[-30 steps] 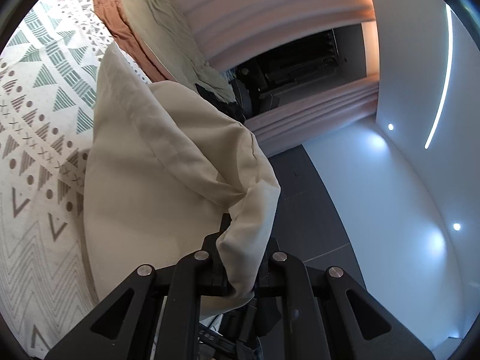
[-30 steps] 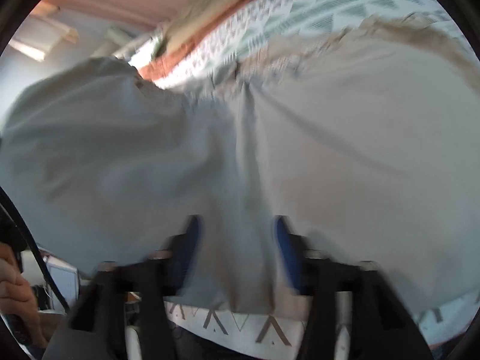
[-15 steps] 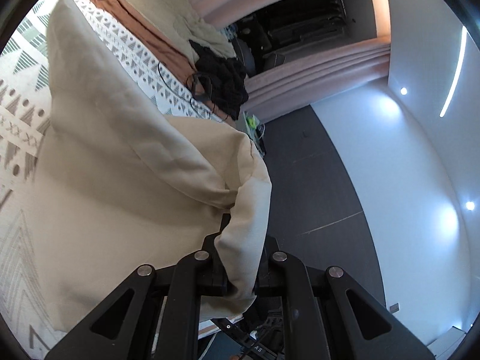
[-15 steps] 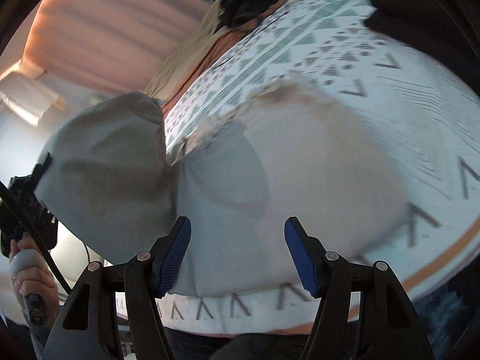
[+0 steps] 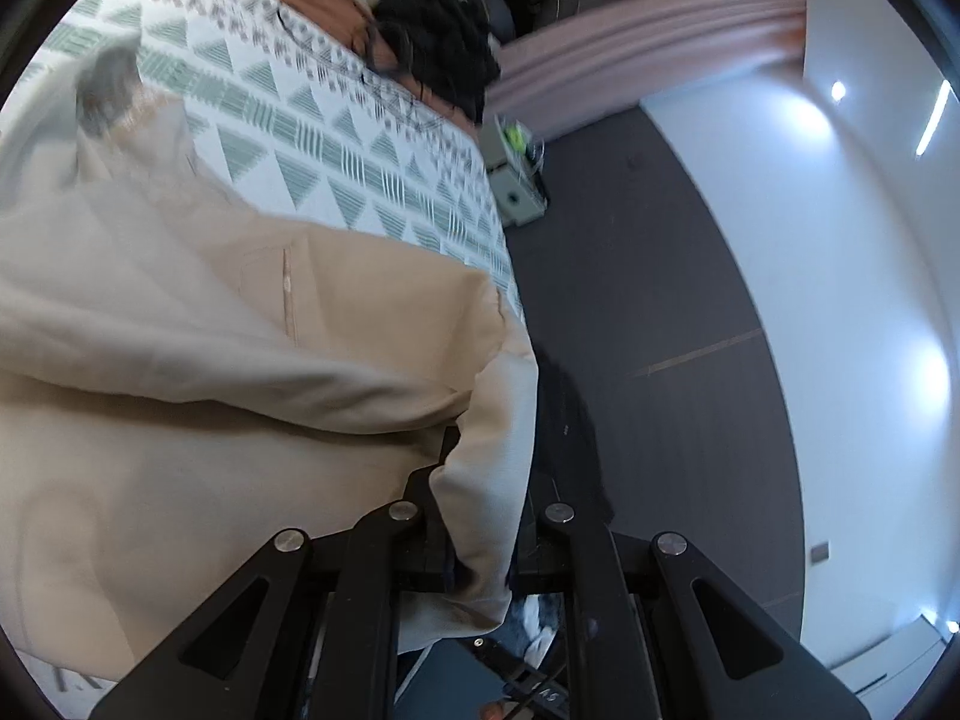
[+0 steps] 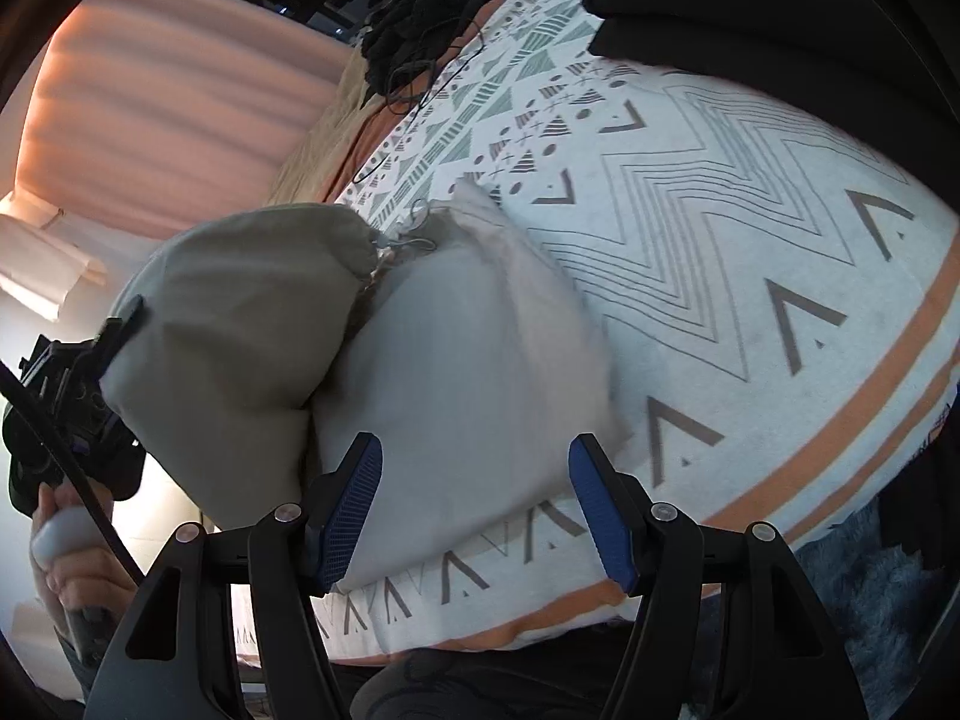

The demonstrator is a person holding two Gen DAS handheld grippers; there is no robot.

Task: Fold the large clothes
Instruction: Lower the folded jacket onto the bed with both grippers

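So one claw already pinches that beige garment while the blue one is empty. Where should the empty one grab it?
Probably the loose lower corner of the beige garment, the edge nearest the open right gripper. It lies flat on the patterned bedspread, so come in low from the near side and slide one finger beneath. The left gripper pinches the opposite corner.

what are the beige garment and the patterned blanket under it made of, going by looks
Beige garment: probably matte woven cotton or similar; it drapes in soft folds without shine. Patterned blanket: seemingly a soft printed or woven textile, slightly fuzzy, with flat green and grey shapes.
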